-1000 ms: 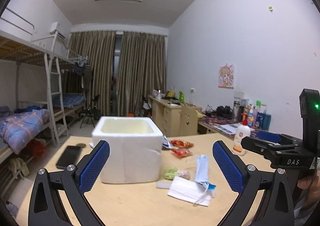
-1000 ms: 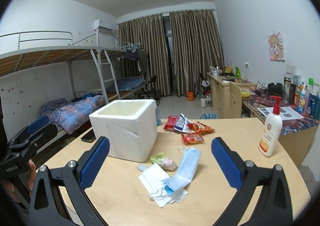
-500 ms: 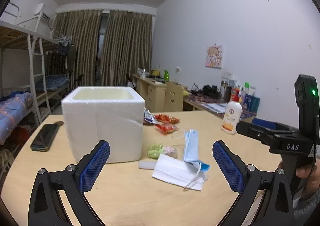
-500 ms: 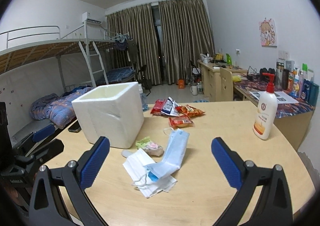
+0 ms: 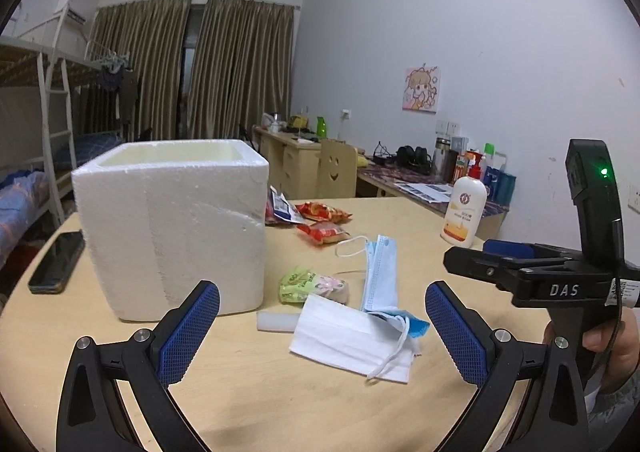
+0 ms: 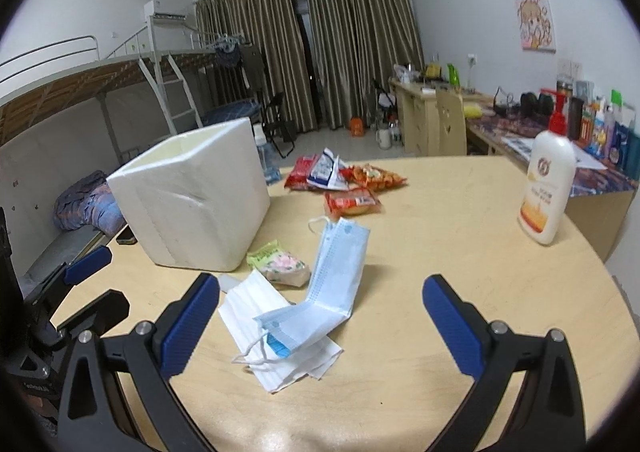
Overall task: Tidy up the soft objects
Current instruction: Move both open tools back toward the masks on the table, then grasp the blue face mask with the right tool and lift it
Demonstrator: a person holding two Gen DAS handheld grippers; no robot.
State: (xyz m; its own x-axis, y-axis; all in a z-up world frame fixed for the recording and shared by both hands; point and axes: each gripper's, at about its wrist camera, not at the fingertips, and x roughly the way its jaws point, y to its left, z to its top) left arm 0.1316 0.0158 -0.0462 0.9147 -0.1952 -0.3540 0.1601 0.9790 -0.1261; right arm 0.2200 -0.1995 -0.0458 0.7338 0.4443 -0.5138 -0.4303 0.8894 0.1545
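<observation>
The right wrist view shows a blue face mask bent in the middle; its lower half lies on a white face mask near the front edge of the round wooden table. Just behind them lies a small green and pink packet, touching the white mask. The white foam box stands to the left of these, open at the top. Further back there are red snack packets, and a lotion bottle stands well apart on the right. The right gripper is spread wide and holds nothing, with the masks between its fingers in the view. In the left wrist view the left gripper is also wide and empty, and a phone lies to the left of the box.
</observation>
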